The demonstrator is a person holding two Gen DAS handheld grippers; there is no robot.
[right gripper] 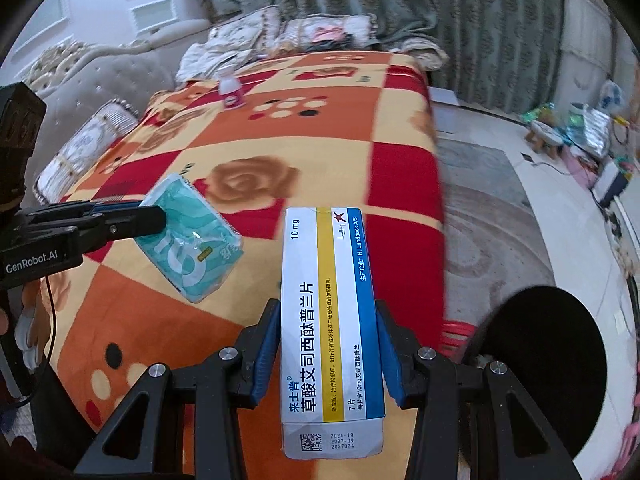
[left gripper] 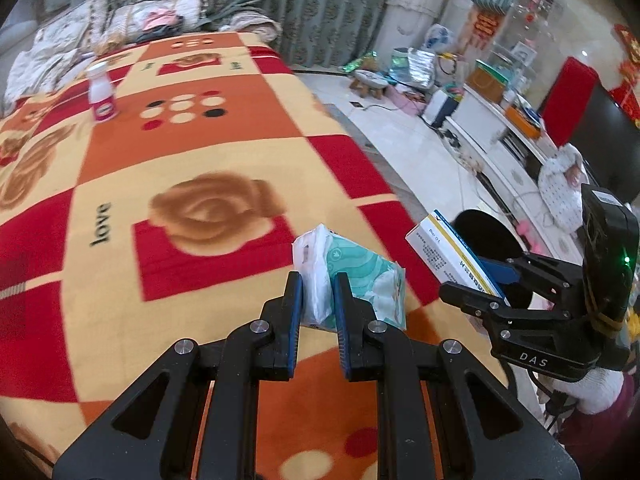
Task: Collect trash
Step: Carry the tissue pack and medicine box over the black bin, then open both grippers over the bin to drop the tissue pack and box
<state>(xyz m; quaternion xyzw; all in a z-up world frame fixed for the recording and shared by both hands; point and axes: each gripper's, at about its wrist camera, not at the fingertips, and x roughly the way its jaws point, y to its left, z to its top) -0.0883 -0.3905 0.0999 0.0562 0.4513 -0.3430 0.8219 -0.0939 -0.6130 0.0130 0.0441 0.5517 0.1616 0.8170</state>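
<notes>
My left gripper (left gripper: 316, 280) is shut on a teal and white tissue pack (left gripper: 360, 276) and holds it above the patterned blanket (left gripper: 160, 160); the pack also shows in the right wrist view (right gripper: 192, 240). My right gripper (right gripper: 326, 312) is shut on a white, blue and yellow medicine box (right gripper: 328, 320), also seen in the left wrist view (left gripper: 448, 256), near the blanket's right edge. A black round bin (right gripper: 540, 340) stands on the floor below and right of the box. A small pink and white bottle (left gripper: 102, 94) stands upright far back on the blanket.
Pillows and clothes (left gripper: 152, 20) lie at the far end, before a green curtain (left gripper: 300, 0). A grey sofa arm (right gripper: 100, 80) is on the left. A white TV cabinet (left gripper: 500, 128) and floor clutter (left gripper: 400, 76) are on the right.
</notes>
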